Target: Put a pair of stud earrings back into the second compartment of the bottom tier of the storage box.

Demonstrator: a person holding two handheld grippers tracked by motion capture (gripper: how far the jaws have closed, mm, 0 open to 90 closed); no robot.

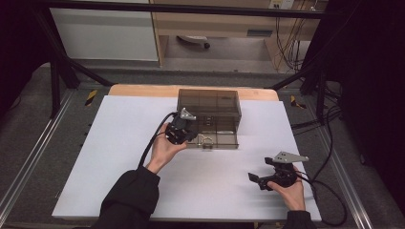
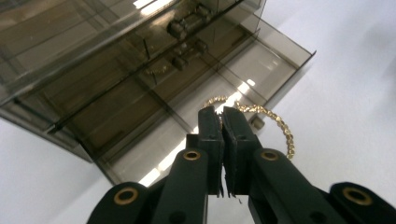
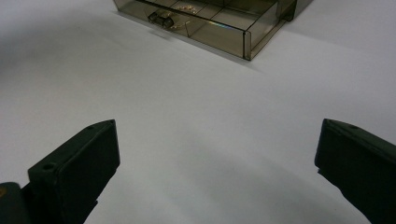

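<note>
A white surface (image 1: 143, 157) carries a smoky, see-through plastic box (image 1: 208, 101) near the middle of its far edge. A shallow drawer (image 1: 217, 133) divided into compartments is pulled out toward the person. The left gripper (image 1: 191, 135), held in the left hand (image 1: 165, 149), reaches into the drawer's front left part; its jaws are pressed together, pinching a gold chain (image 2: 275, 123) that loops over the drawer's front rim. The right gripper (image 1: 260, 180), held in the right hand (image 1: 289, 191), sits near the surface's near right corner, well apart from the box, its jaws spread wide with nothing between them.
</note>
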